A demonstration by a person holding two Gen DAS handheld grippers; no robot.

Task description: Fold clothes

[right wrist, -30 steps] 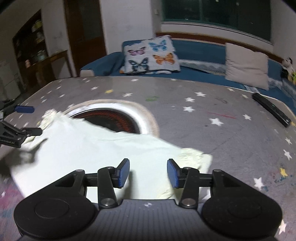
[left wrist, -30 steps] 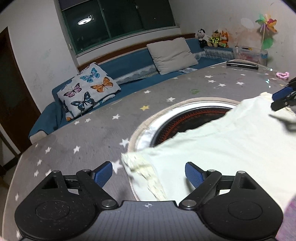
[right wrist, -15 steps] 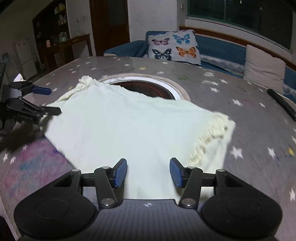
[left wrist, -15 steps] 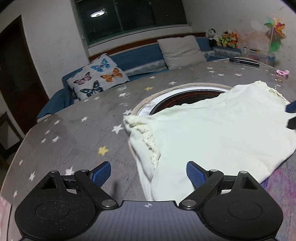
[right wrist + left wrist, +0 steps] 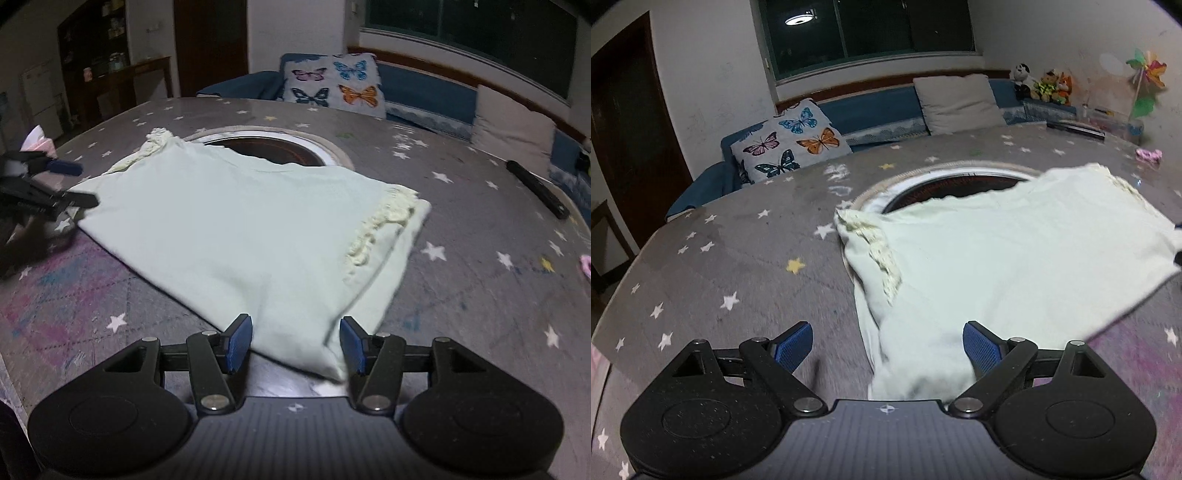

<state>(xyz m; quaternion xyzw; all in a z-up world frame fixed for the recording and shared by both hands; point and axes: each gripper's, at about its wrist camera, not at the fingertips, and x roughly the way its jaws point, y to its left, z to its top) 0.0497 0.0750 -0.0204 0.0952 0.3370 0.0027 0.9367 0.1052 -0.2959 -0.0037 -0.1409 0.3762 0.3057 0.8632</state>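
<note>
A pale yellow-green garment with frilled sleeve edges lies flat on the grey star-print table. Its far edge overlaps a round opening in the table. In the left wrist view my left gripper is open, and the garment's near corner lies between its fingers, toward the right one. In the right wrist view the garment spreads ahead, and my right gripper is open with another near corner lying loose between its blue pads. The left gripper shows at the garment's left corner.
The round opening has a dark red ring inside. A black remote and a small pink item lie on the table's right side. A butterfly pillow and a grey cushion sit on the blue sofa beyond.
Both grippers have pulled back toward the near table edge, and more of the garment shows, lying flat. The right gripper's fingers stand wider apart than a second ago.
</note>
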